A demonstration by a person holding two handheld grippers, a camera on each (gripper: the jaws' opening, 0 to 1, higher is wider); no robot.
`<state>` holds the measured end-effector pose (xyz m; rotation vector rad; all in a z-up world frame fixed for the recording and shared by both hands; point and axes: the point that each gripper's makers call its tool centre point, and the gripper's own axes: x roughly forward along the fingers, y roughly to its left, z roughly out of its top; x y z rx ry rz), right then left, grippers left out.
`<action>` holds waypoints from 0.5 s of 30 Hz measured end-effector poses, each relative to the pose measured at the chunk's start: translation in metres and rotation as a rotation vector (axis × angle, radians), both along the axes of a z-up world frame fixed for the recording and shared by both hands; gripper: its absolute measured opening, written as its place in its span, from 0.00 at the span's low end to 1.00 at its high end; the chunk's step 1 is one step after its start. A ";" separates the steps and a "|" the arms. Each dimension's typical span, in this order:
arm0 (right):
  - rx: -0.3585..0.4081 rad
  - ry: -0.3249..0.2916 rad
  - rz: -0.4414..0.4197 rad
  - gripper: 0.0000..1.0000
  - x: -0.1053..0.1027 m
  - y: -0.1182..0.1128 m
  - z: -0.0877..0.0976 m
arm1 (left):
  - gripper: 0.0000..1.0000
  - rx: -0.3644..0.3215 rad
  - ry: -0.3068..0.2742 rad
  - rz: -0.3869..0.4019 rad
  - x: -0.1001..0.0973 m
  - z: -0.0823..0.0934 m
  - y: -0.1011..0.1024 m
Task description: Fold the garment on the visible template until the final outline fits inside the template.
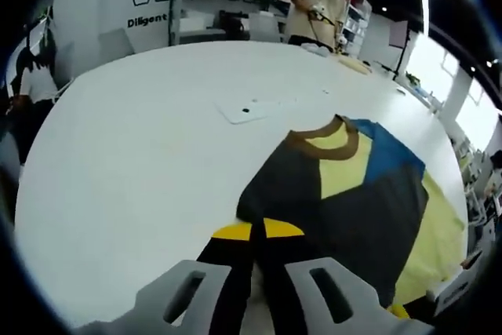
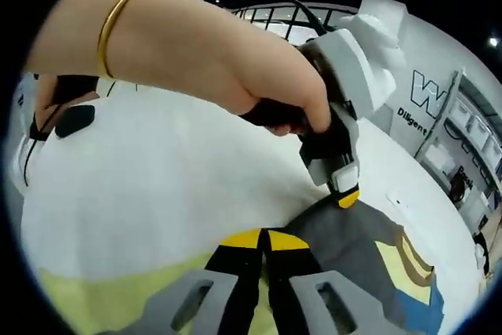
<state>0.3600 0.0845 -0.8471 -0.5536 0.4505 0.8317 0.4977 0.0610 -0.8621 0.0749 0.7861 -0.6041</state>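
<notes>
- Left tongs (image 1: 259,231), at 6 o'clock in the left gripper view, are sitting with their yellow-tipped jaws pressed together at the near edge of the garment (image 1: 369,209).
- Seen from the right gripper view, the cloth is rising in a small peak to their tip (image 2: 348,197) at 3 o'clock, so they seem to be pinching it. A hand (image 2: 267,84) is holding them from 12 o'clock.
- In the left gripper view the garment, dark grey with a yellow panel, a blue patch and a brown collar, is lying on the white table (image 1: 141,139). It is running from 6 o'clock out towards 2 o'clock, collar farthest away.
- The pale yellow template (image 1: 441,233) is showing from under it at 4 o'clock. The dark cloth at 6 o'clock appears to be lying off it, on bare table.
- Right tongs (image 2: 264,239), at 6 o'clock in the right gripper view, are also standing with jaws together at the garment's edge (image 2: 353,249). I cannot tell whether cloth is caught between them.
- The template (image 2: 102,296) is lying at 7 o'clock there.
- By my judgement the folding is barely beginning. The garment looks mostly spread out, and bringing its outline inside the template is still to do.
</notes>
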 end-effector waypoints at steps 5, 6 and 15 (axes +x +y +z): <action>-0.001 0.001 0.020 0.00 -0.003 -0.001 -0.005 | 0.02 -0.092 0.062 0.072 -0.005 0.001 -0.001; 0.016 -0.004 0.027 0.00 -0.003 0.000 -0.004 | 0.02 -0.107 0.067 0.076 -0.005 0.001 -0.001; 0.054 -0.022 0.009 0.00 -0.001 -0.005 0.001 | 0.03 -0.098 0.059 0.052 -0.011 0.004 -0.004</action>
